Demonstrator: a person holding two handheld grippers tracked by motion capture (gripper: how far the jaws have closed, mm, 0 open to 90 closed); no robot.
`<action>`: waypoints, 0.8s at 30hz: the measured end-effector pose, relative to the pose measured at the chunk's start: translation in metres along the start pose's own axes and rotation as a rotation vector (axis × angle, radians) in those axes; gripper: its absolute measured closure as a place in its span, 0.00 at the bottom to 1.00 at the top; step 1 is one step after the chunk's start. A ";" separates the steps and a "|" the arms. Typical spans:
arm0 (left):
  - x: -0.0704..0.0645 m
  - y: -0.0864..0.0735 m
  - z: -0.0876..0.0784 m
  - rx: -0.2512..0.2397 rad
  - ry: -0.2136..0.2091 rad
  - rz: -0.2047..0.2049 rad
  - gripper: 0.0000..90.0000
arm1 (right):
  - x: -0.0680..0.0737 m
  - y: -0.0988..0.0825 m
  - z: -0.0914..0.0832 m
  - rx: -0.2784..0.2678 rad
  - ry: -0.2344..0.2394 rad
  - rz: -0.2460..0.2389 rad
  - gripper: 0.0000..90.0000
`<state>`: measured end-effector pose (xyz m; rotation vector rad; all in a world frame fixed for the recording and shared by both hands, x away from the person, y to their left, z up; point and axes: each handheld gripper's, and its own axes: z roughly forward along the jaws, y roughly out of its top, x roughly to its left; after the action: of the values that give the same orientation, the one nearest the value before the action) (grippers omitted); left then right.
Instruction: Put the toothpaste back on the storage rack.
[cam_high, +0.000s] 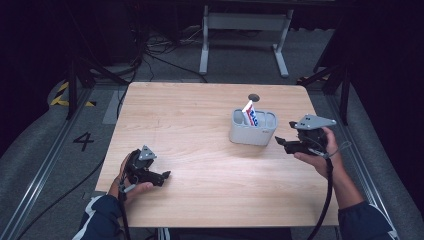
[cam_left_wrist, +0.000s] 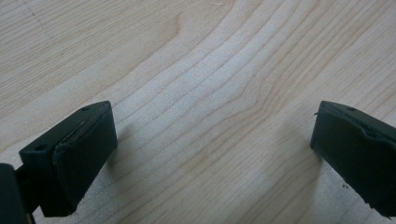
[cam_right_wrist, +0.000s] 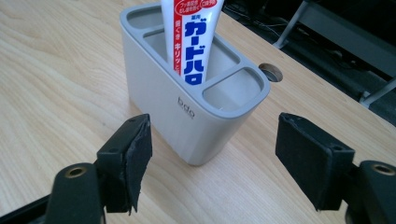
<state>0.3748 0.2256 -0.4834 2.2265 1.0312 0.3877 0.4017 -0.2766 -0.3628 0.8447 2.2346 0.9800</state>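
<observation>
A grey holder (cam_high: 252, 129) (cam_right_wrist: 196, 112) with several compartments stands on the right half of the wooden table (cam_high: 200, 150). A white tube (cam_high: 249, 115) (cam_right_wrist: 194, 37) with red and blue lettering stands upright in its middle compartment. My right gripper (cam_high: 281, 142) (cam_right_wrist: 212, 163) is open just to the right of the holder, jaws pointing at its end wall, with nothing between them. My left gripper (cam_high: 165, 176) (cam_left_wrist: 210, 149) rests open near the table's front left, over bare wood.
A round hole (cam_high: 254, 96) (cam_right_wrist: 271, 71) sits in the tabletop behind the holder. Beyond the far edge stands a white table frame (cam_high: 245, 35) and cables on the floor. Dark stands flank the table on both sides.
</observation>
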 end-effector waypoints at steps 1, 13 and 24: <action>0.000 0.000 0.000 0.000 0.000 -0.001 0.01 | 0.001 -0.002 -0.002 0.004 -0.001 -0.008 0.31; -0.001 0.000 0.000 0.002 0.001 -0.007 0.01 | 0.017 -0.019 -0.011 0.021 0.008 -0.078 0.30; 0.000 0.000 0.000 -0.001 0.008 -0.001 0.01 | 0.021 -0.045 -0.013 0.053 0.004 -0.072 0.29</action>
<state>0.3745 0.2255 -0.4833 2.2252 1.0358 0.3966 0.3648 -0.2914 -0.3950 0.7796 2.2869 0.8933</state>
